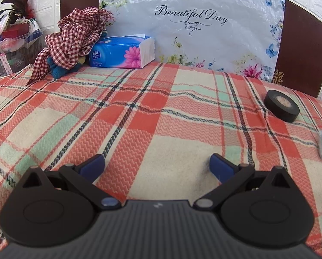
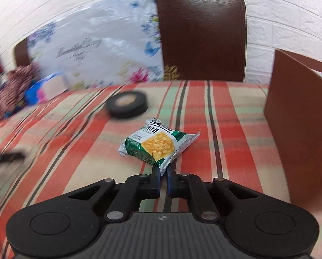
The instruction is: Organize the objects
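Green snack bag (image 2: 158,144) is pinched by the right gripper (image 2: 163,172) fingers near the brown box (image 2: 299,129). Next: lift it into that box. Left gripper (image 1: 156,164) fingers are wide, empty.

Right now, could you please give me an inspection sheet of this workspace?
Surface: red, cream and green plaid blanket, wrinkled.
Job's things: green foil snack packet pinched at one end; black tape roll lying flat; brown cardboard box at the right.
Clutter: blue tissue pack, red checked cloth draped over a blue plush toy.
Grippers: left gripper open, empty; right gripper shut on the packet.
Cables: nothing seen.
Surroundings: dark wooden headboard, floral plastic sheet, white brick-pattern wall.
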